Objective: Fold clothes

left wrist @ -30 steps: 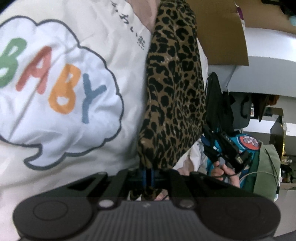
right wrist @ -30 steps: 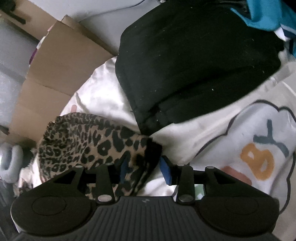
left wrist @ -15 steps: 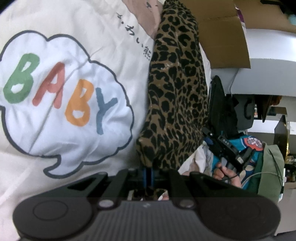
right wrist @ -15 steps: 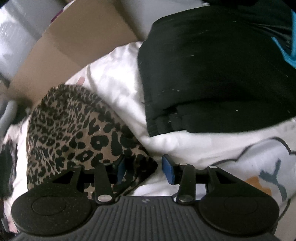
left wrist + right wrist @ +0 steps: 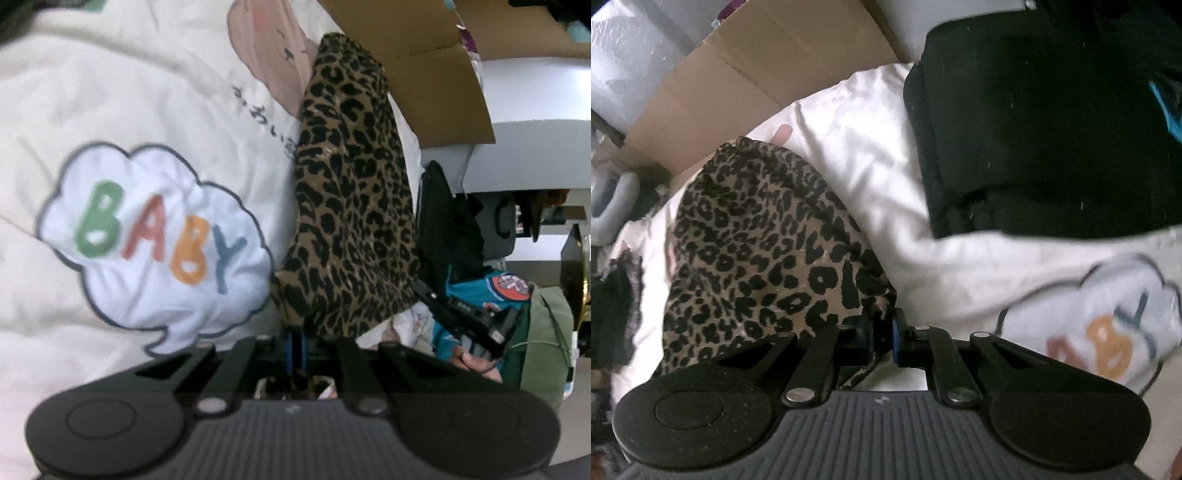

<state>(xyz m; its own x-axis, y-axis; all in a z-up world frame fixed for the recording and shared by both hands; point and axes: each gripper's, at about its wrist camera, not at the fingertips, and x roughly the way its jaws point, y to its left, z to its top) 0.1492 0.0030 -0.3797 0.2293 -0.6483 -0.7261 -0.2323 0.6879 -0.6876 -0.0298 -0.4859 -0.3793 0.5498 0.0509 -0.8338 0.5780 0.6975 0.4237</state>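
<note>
**Cream quilt, leopard cloth, 2 claws clamped on it**

Cream quilted bedding (image 5: 122,110) printed with a "BABY" cloud fills most of both views, and it is the bed surface everything rests on. Next in size is a folded black garment (image 5: 1052,122), lying on the bedding just beside the leopard-print garment (image 5: 757,236), which is the piece being folded. A brown cardboard box (image 5: 746,70) stands behind the bedding.

The right claw (image 5: 882,334) has just been closing and now pinches a corner of the leopard cloth between its blue pads. The left claw (image 5: 295,350) is closed on another edge of the same cloth, which hangs up and away from it in a long bunched strip.

The risk, as I judge it: each pinch holds only a thin margin of slippery fabric, so a pull apart could drag a corner free. The cloth is bunched, so a fold made now could trap wrinkles.

Only the left wrist view shows the right claw from outside, with the person's hand (image 5: 476,365) under it. Only the right wrist view shows the black garment whole.
</note>
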